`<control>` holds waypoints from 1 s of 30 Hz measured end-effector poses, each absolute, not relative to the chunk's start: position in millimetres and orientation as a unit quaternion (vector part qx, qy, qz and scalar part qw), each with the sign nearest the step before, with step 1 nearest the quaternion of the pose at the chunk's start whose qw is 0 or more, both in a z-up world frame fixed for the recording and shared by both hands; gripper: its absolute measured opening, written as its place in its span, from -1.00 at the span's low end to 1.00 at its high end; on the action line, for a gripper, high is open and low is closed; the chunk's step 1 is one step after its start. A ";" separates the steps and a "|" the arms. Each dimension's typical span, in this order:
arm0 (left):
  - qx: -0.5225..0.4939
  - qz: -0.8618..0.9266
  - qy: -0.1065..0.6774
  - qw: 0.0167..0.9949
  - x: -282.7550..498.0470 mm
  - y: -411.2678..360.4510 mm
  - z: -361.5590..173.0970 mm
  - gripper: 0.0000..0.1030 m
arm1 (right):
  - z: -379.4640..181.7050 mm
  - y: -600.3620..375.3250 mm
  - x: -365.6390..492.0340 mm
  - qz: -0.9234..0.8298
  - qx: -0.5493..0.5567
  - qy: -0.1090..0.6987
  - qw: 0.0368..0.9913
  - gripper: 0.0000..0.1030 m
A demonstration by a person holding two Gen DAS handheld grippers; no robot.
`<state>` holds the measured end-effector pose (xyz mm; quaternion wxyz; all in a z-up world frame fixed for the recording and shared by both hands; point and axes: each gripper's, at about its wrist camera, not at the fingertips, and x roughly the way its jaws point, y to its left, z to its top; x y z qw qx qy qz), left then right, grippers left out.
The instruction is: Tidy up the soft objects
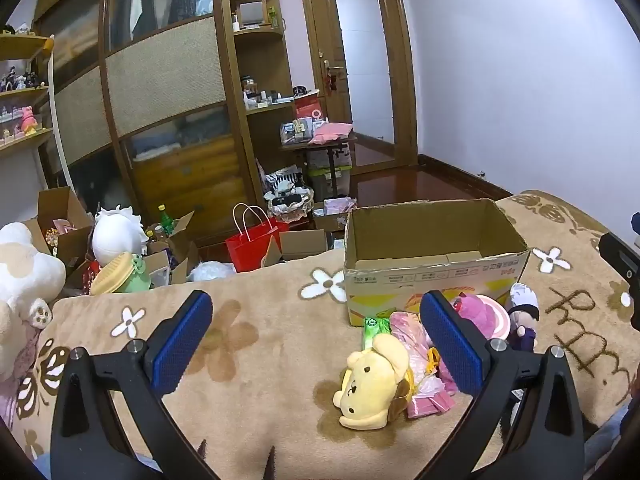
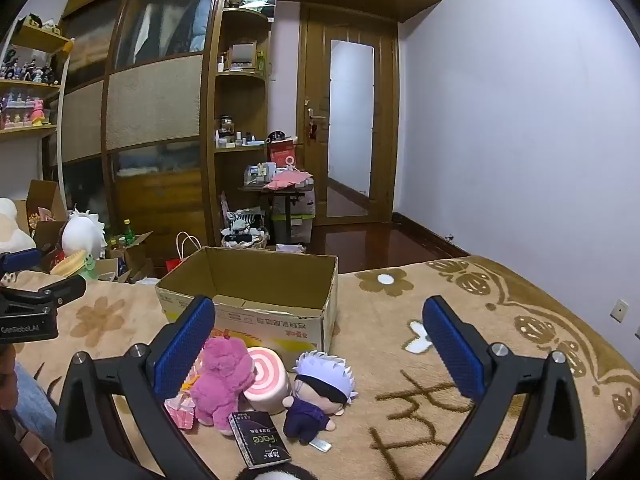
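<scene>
An open cardboard box (image 1: pixel 434 276) (image 2: pixel 256 316) stands on a beige flowered blanket (image 1: pixel 256 320), with nothing visible inside it. In front of it lie soft toys: a yellow dog plush (image 1: pixel 374 384), a pink bear plush (image 2: pixel 222 382) (image 1: pixel 478 312), a pink swirl roll cushion (image 2: pixel 266 386), and a white-haired doll in purple (image 2: pixel 320 392) (image 1: pixel 522 320). A green packet (image 1: pixel 374 330) and pink wrapped items (image 1: pixel 420 368) lie among them, a black packet (image 2: pixel 260 438) nearer me. My left gripper (image 1: pixel 318 344) hovers open just left of the yellow plush. My right gripper (image 2: pixel 320 344) is open above the doll.
The blanket (image 2: pixel 460 360) covers a bed. Beyond its far edge sit a red paper bag (image 1: pixel 250 246), open cartons (image 1: pixel 60 216), large plush toys (image 1: pixel 116 236) and a wooden wardrobe (image 1: pixel 160 80). A door (image 2: pixel 350 120) stands at the back.
</scene>
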<state>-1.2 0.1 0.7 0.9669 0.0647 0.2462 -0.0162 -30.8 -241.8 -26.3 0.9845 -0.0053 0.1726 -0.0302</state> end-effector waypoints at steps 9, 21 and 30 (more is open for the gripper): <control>0.068 -0.009 0.247 0.967 -2.6 -1.7 0.4 0.99 | -27.2 -242.9 -30.1 -0.021 0.000 0.176 0.984 1.00; 0.065 -0.018 0.247 0.967 -3.3 -2.7 2.3 0.99 | -27.4 -242.1 -30.0 -0.029 -0.003 0.174 0.984 1.00; 0.063 -0.018 0.249 0.966 -1.2 -0.2 2.4 0.99 | -27.5 -241.8 -29.8 -0.029 -0.003 0.175 0.984 1.00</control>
